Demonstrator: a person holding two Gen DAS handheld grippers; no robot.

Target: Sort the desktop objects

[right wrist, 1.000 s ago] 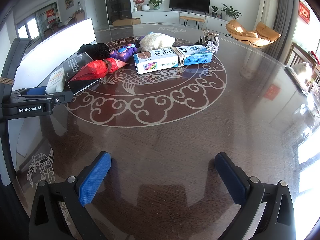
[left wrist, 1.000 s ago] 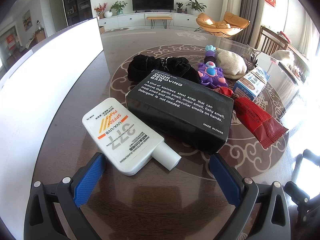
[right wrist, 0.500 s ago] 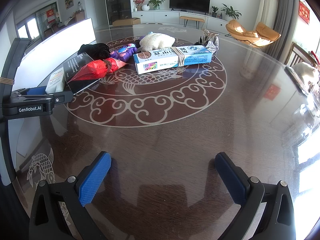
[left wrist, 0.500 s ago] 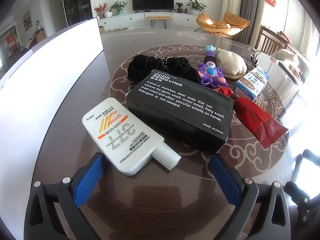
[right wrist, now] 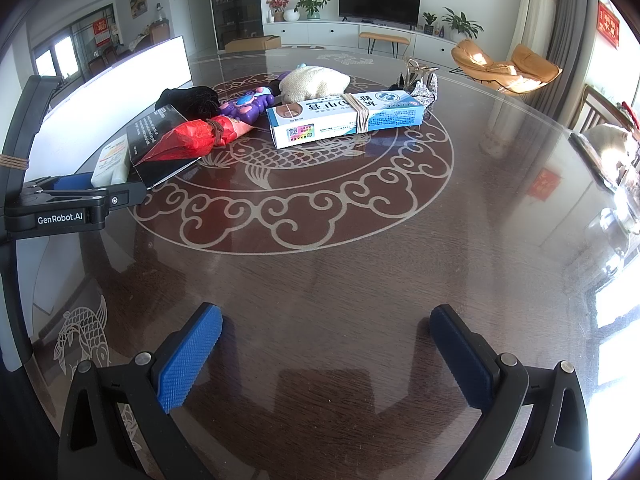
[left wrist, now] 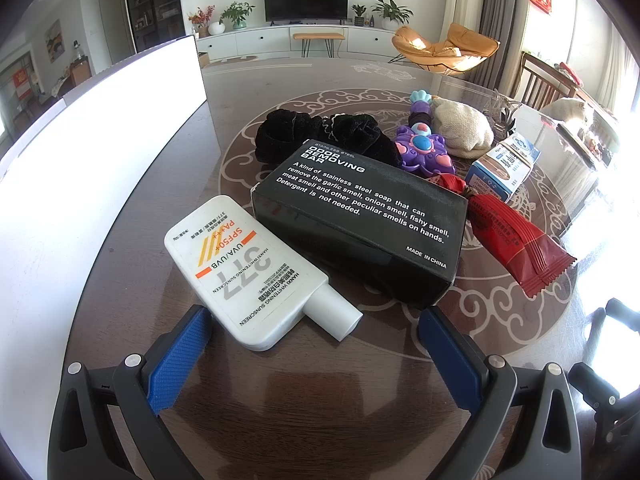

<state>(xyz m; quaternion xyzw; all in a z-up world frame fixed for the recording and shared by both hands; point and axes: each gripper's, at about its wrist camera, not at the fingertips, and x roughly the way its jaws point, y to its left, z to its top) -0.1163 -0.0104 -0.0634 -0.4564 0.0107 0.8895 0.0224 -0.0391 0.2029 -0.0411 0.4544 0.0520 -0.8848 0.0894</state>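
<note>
Two claws are seen spread wide and empty above the dark glass tabletop (right wrist: 360, 280). The left claw (left wrist: 312, 338) is held just short of a white sunscreen bottle (left wrist: 244, 272), which lies flat with its cap pointed toward the claw. Touching the bottle's far side is a black soap box (left wrist: 360, 220), and a red snack packet (left wrist: 516, 240) is propped against that box. Beyond these, a black scrunchie (left wrist: 320, 136), a purple toy (left wrist: 424, 152), a cream pouch (left wrist: 460, 128) and a blue-and-white carton (right wrist: 348, 118) are gathered. The right claw (right wrist: 326, 344) is held over bare tabletop, well apart from the cluster.
</note>
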